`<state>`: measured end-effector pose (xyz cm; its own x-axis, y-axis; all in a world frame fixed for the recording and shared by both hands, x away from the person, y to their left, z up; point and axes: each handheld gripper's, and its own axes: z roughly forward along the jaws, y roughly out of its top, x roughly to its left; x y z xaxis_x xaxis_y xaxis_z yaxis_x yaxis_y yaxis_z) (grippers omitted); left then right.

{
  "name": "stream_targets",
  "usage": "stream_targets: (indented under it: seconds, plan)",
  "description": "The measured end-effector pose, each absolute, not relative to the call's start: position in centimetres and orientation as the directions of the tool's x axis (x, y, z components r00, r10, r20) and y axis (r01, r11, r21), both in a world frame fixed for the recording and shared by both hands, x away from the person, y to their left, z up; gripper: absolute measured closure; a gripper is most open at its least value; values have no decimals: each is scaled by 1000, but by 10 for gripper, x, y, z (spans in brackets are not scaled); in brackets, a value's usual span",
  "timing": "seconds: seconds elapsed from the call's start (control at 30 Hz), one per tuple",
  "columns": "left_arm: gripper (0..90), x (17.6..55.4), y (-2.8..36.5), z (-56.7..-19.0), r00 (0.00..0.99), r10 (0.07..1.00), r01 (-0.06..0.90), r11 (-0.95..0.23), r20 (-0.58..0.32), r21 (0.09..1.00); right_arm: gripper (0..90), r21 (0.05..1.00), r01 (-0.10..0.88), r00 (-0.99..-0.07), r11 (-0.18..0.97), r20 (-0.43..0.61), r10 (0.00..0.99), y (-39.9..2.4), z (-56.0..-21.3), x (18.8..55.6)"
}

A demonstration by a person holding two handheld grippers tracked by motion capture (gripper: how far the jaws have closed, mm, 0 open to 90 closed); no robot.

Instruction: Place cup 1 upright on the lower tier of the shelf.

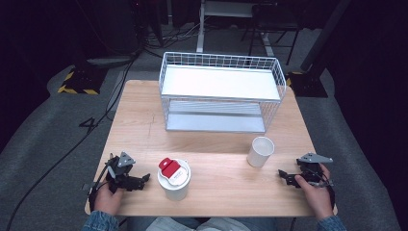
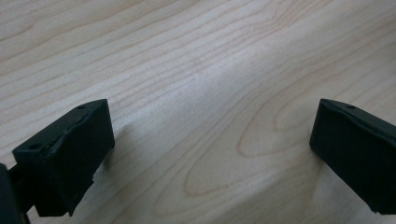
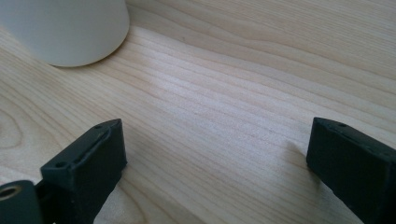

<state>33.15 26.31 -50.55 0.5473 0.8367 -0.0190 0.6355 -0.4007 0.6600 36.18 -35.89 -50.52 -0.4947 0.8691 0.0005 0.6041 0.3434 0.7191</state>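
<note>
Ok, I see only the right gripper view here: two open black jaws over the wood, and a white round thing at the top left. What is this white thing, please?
Observer: It is an open white cup, standing upright on the table, a little ahead and to the inside of the right gripper.
Operator: Is there another cup?
Observer: Yes, a second white cup stands near the left gripper; its lid carries a red and white piece.
Operator: And the left gripper, does it hold something?
Observer: No, its jaws stand wide apart over bare wood.
Operator: What is behind the cups?
Observer: A white wire rack with two shelves, at the far side of the table.
</note>
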Motion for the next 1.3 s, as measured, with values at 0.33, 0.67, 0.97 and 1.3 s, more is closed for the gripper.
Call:
stream_targets:
  seconds: [0.33, 0.67, 0.97, 1.3]
  plan:
    - [1, 337, 263, -506, 539, 842, 635, -396, -15, 663, 54, 718, 593, -518, 365, -7, 855, -356, -495, 358]
    - [1, 338, 260, -506, 512, 859, 647, -374, -16, 665, 56, 783, 536, -537, 315, 29, 843, -349, -476, 342]
    - [0, 343, 257, -506, 503, 864, 653, -365, -19, 664, 56, 844, 439, -608, 309, 26, 793, -332, -458, 325]
    - [0, 350, 257, -506, 506, 862, 654, -366, -24, 662, 53, 850, 434, -639, 298, 57, 767, -305, -460, 338]
